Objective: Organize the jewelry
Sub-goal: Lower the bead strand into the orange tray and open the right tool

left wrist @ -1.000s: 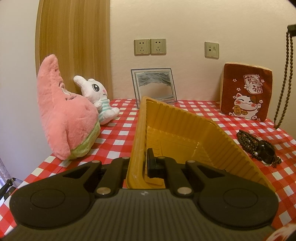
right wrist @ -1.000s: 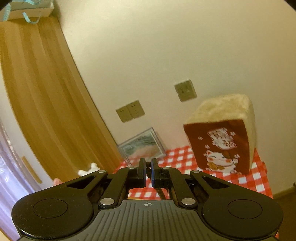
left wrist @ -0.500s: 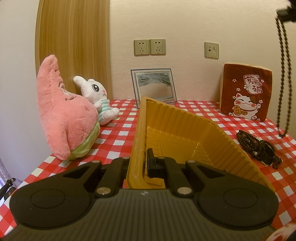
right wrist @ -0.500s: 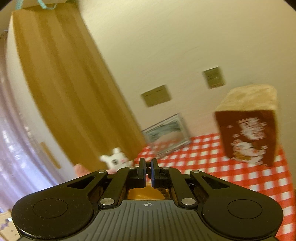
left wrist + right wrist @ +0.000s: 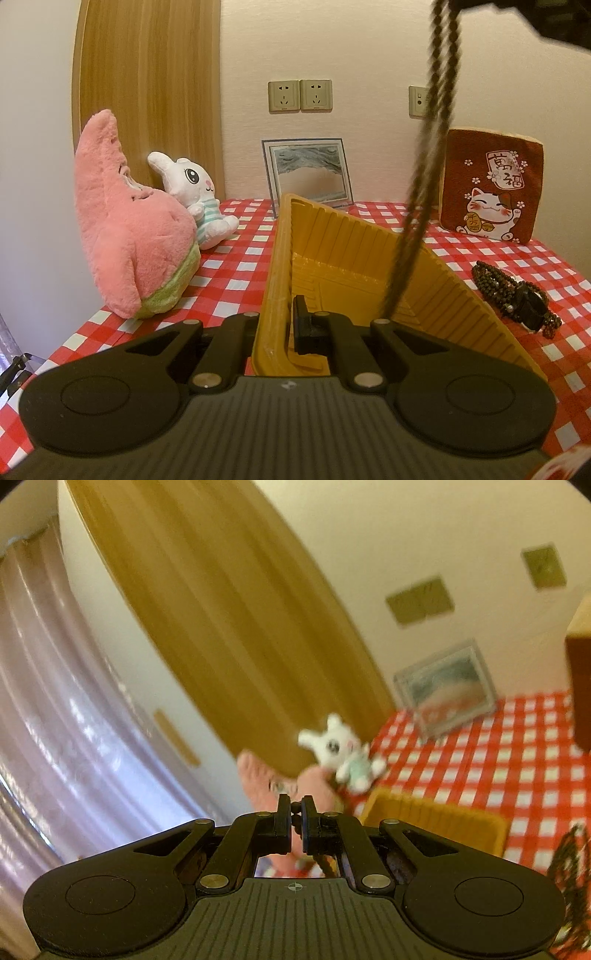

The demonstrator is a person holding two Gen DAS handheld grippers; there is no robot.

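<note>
Left fingers (image 5: 286,325) are clamping the yellow ribbed plastic tray's (image 5: 461,295) near wall; right fingers (image 5: 295,821) are pinching a dangling brown bead strand (image 5: 424,184) over it, needing lowering inside.

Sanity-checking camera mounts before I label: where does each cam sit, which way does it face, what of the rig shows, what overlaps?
Left wrist: on the left gripper, facing the back wall across the checkered table; its jaws are clamped on the yellow tray wall.
Right wrist: on the right gripper, higher, tilted, blurred, aimed toward the wooden panel; its jaws pinch the bead strand.
Shared: tray, white bunny plush, framed picture, table.
</note>
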